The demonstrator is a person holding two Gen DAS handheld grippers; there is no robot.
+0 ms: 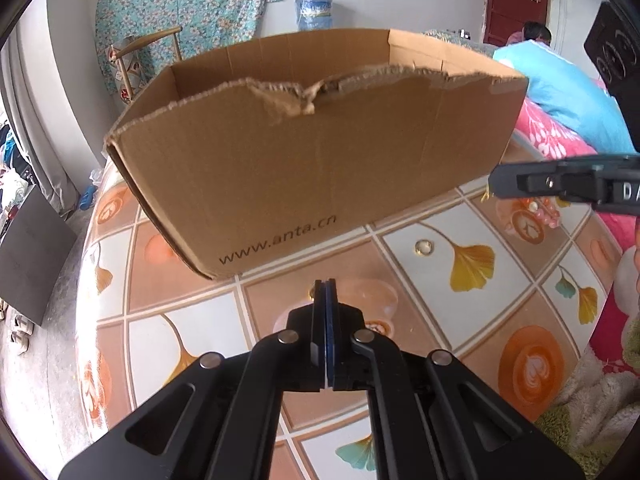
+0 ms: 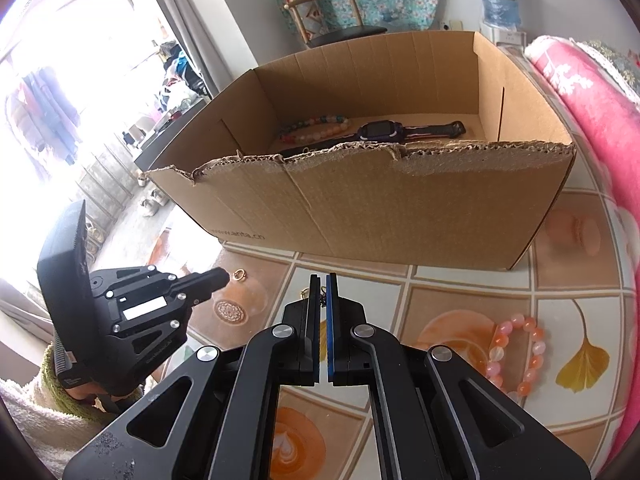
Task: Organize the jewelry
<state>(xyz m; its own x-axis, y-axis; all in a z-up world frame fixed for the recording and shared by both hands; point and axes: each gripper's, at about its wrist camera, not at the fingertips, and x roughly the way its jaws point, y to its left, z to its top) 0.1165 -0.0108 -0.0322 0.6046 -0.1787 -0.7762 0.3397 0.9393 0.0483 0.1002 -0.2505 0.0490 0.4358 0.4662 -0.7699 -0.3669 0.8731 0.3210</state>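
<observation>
A cardboard box [image 2: 400, 208] with a torn rim stands on the patterned table. Inside it lie a bead bracelet [image 2: 316, 126] and a purple watch [image 2: 380, 131]. My left gripper [image 1: 325, 282] is shut just in front of the box [image 1: 320, 160]. A small gold glint sits beside its tips, and I cannot tell what it is. A small ring [image 1: 424, 247] lies on the cloth to its right, just past the left gripper [image 2: 224, 276]. My right gripper [image 2: 324, 278] is shut, with a thin dark chain [image 2: 321, 299] in the slit between its pads. A pink bead bracelet [image 2: 516, 352] lies to the right.
A pink floral blanket [image 2: 592, 120] borders the table on the right. A person in a blue top [image 1: 560, 92] is behind it. The table's left edge [image 1: 86, 264] drops to the floor. A chair [image 2: 332, 16] stands behind the box.
</observation>
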